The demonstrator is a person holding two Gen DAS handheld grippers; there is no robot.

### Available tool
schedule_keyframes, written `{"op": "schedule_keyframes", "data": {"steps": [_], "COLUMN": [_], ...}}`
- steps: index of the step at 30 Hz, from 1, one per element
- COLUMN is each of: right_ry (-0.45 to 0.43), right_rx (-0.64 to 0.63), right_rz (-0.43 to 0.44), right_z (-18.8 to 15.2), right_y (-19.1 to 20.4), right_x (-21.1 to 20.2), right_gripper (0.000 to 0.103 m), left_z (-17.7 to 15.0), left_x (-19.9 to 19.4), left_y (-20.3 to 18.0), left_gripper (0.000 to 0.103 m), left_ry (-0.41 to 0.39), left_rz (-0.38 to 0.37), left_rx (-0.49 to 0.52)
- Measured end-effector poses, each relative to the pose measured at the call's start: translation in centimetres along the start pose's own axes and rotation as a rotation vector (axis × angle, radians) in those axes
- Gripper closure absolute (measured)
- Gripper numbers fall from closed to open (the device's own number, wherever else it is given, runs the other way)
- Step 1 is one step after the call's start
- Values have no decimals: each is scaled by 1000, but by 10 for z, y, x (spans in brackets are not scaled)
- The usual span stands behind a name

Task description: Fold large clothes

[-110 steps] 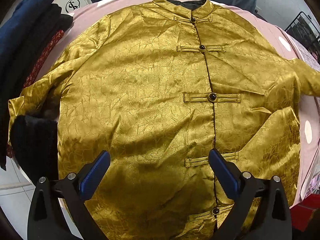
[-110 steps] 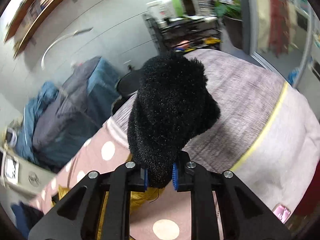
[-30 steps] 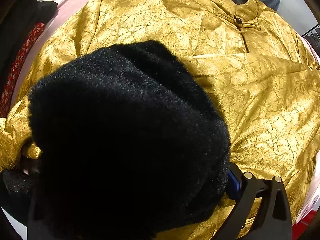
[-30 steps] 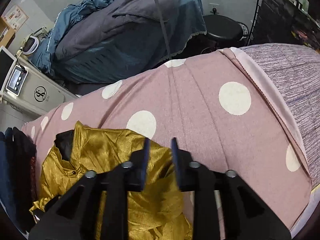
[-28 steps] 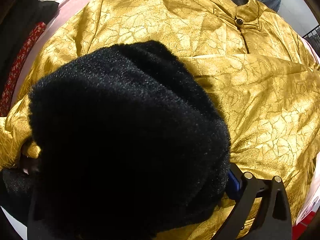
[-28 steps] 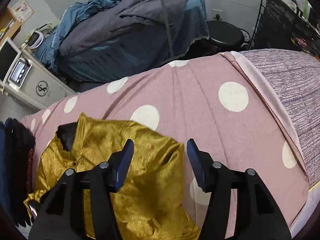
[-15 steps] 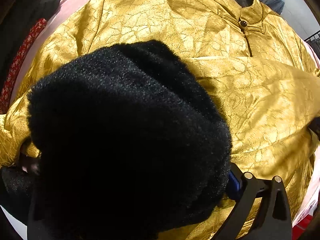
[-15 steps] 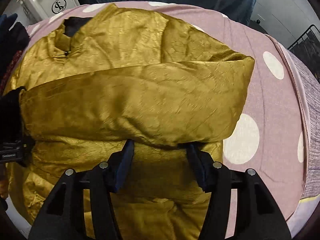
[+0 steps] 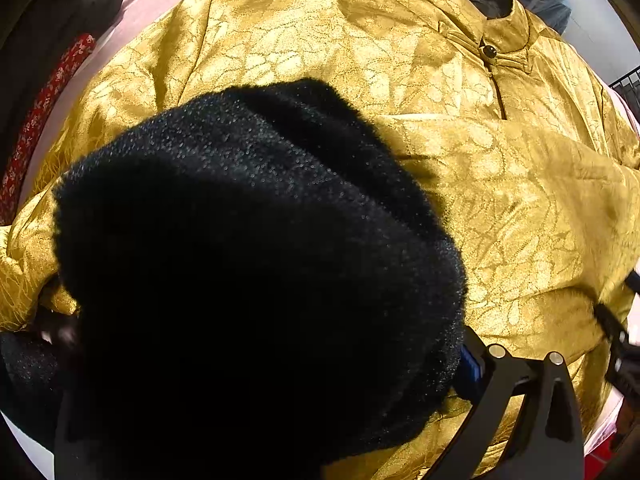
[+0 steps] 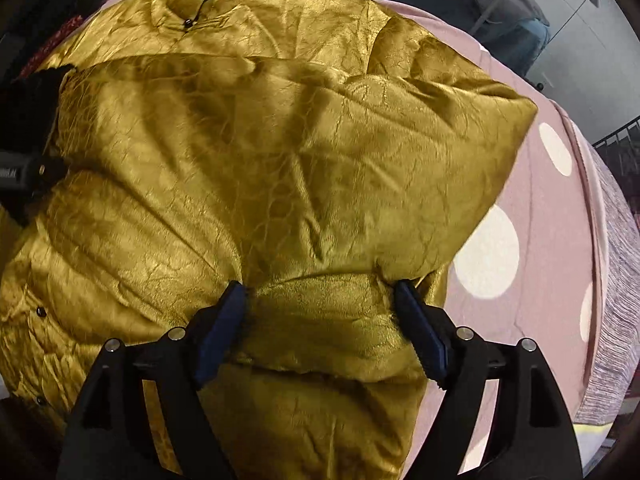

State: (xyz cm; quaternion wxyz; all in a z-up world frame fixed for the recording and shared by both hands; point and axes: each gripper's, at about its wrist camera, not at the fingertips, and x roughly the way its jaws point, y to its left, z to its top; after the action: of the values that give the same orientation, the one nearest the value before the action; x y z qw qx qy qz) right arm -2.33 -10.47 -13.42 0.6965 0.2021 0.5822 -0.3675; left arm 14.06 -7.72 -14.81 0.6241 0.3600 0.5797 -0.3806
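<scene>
fingers (image 10: 420, 336) astride gold jacket (image 10: 280, 152)

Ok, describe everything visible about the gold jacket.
The gold jacket is shiny crackle-patterned satin with a stand collar, black lining and dark knot buttons. It lies front up on the pink polka-dot bedspread, one sleeve folded across its chest. Its black fuzzy cuff fills the left gripper; the open right gripper straddles a fold.
</scene>
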Motion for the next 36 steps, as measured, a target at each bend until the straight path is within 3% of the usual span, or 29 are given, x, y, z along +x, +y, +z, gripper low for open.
{"op": "schedule_keyframes", "data": {"steps": [6, 11, 16, 22, 30, 36], "right_ry": [28, 5, 22, 66, 30, 40], "right_rx": [27, 220, 290, 279, 148, 112], "right_rz": [-9, 50, 98, 157, 135, 136], "right_z": [-16, -13, -19, -35, -41, -48], "right_y": [4, -21, -21, 15, 57, 72], "right_x": [-9, -42, -64, -74, -92, -95], "right_gripper": [24, 24, 24, 24, 24, 24], "left_z": [6, 5, -14, -57, -121, -145], "left_x": [0, -7, -34, -64, -93, -109], "left_y": [1, 3, 7, 16, 61, 87], "left_gripper": [4, 5, 6, 6, 6, 6], "left_ry": [18, -9, -94, -183, -245, -326], "left_rz": [-1, -5, 23, 52, 14, -80], "left_rx": [11, 13, -25, -11, -138, -156]}}
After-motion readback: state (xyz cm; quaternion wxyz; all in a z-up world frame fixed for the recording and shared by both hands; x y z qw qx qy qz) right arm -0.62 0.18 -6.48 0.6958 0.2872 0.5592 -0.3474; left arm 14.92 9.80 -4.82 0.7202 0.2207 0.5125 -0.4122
